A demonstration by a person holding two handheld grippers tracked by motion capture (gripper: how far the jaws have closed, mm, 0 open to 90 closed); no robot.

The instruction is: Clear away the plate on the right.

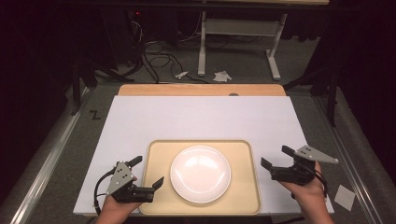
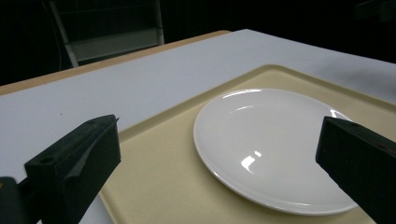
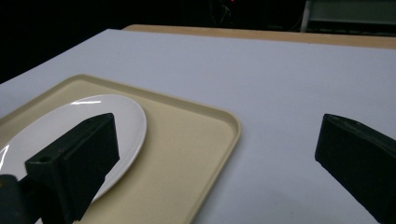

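Observation:
A round white plate lies in the middle of a beige tray at the front of the white table top. My left gripper is at the tray's left edge, jaws wide open and empty, one over the tray and one over the white surface. In the left gripper view the plate and the tray lie between the jaws. My right gripper hangs open and empty just right of the tray. Its own view shows the plate and the tray's corner.
The white board covers a wooden table whose far edge shows beyond it. On the floor behind are cables, crumpled paper and a white table frame. A paper square lies at the right front.

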